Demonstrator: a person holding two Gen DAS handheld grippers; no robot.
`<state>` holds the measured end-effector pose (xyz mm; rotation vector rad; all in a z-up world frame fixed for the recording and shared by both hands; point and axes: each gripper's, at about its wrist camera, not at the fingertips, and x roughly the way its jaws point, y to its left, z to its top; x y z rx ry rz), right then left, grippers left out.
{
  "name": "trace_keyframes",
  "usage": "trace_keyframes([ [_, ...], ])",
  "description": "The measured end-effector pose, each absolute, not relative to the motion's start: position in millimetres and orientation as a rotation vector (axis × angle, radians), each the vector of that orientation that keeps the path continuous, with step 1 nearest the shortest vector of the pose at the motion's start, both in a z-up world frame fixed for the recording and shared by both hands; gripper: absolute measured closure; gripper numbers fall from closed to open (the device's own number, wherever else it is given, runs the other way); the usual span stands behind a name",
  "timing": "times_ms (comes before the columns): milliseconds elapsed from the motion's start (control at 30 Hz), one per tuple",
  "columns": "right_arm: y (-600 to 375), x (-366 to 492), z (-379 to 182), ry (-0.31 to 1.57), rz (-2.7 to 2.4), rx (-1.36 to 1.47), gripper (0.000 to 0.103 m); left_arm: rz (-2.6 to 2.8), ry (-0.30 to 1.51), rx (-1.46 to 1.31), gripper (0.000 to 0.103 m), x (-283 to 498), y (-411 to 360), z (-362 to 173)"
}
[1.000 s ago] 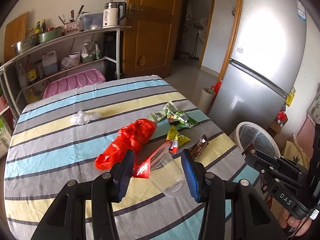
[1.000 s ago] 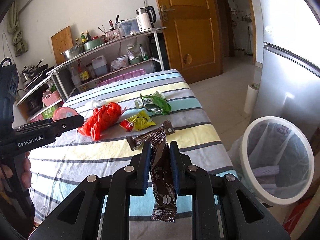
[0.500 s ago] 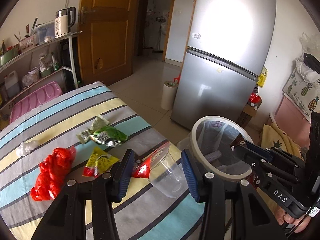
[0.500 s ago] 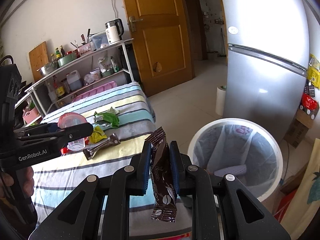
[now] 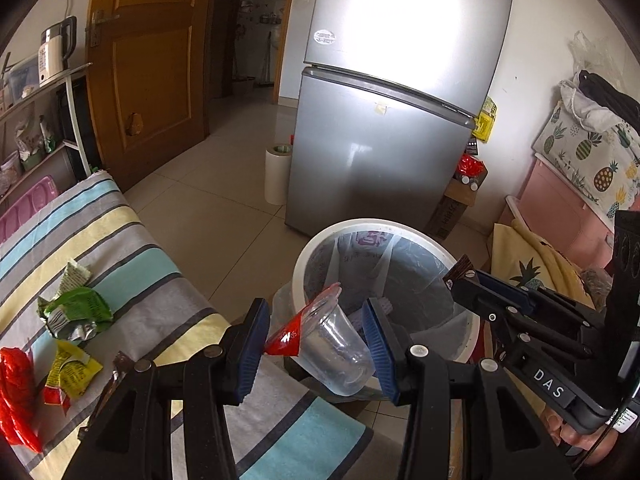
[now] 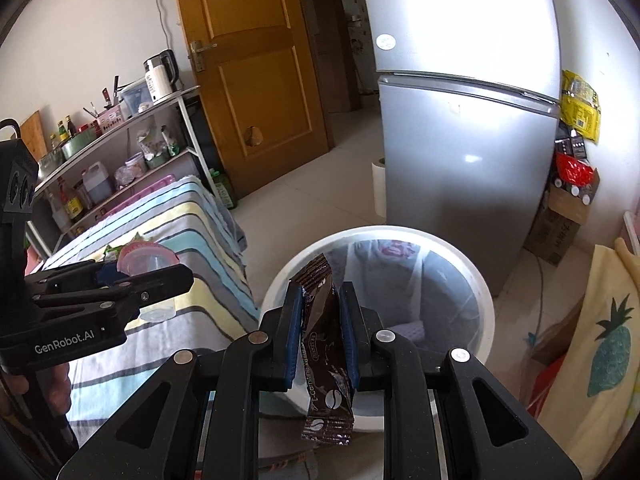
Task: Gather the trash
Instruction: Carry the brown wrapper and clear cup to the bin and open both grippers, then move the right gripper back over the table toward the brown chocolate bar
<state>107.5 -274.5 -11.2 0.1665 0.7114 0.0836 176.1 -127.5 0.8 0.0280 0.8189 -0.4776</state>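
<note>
My left gripper (image 5: pixel 316 340) is shut on a clear plastic cup (image 5: pixel 336 352) with a torn red lid and holds it at the near rim of the white trash bin (image 5: pixel 404 229). My right gripper (image 6: pixel 320 324) is shut on a brown coffee sachet (image 6: pixel 324 352) and holds it over the bin's near rim (image 6: pixel 486 304). The bin has a clear liner with some trash at the bottom. On the striped table (image 5: pixel 132 280) lie green wrappers (image 5: pixel 76 312), a yellow wrapper (image 5: pixel 68 372), a brown sachet (image 5: pixel 116 376) and a red plastic bag (image 5: pixel 16 396).
A silver fridge (image 5: pixel 384 120) stands just behind the bin, with a paper roll (image 5: pixel 277 174) beside it. A wooden door (image 5: pixel 152 68) and a kitchen shelf (image 6: pixel 120 140) are at the left. A pineapple-print cloth (image 6: pixel 600 344) and boxes lie to the right of the bin.
Both grippers have swung right from the table toward the bin, each keeping its hold. The bin is now directly ahead and closer in both views.
</note>
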Motion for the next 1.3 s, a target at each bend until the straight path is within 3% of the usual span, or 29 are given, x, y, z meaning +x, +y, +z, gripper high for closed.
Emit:
trace_keyframes([
  [600, -312, 144, -68, 0.864, -0.057, 0.129, 0.082, -0.526, 0.967, 0.078, 0.054, 221, -181, -58],
  [633, -313, 145, -70, 0.871, -0.065, 0.126, 0.079, -0.525, 0.973, 0.072, 0.053, 222, -181, -59],
  [733, -316, 146, -72, 0.882, -0.075, 0.142, 0.057, -0.508, 0.973, 0.081, 0.048, 223, -181, -61],
  [1300, -294, 127, -39, 0.786, -0.046, 0.150, 0.056, -0.462, 0.886, 0.022, 0.048, 201, -136, -23],
])
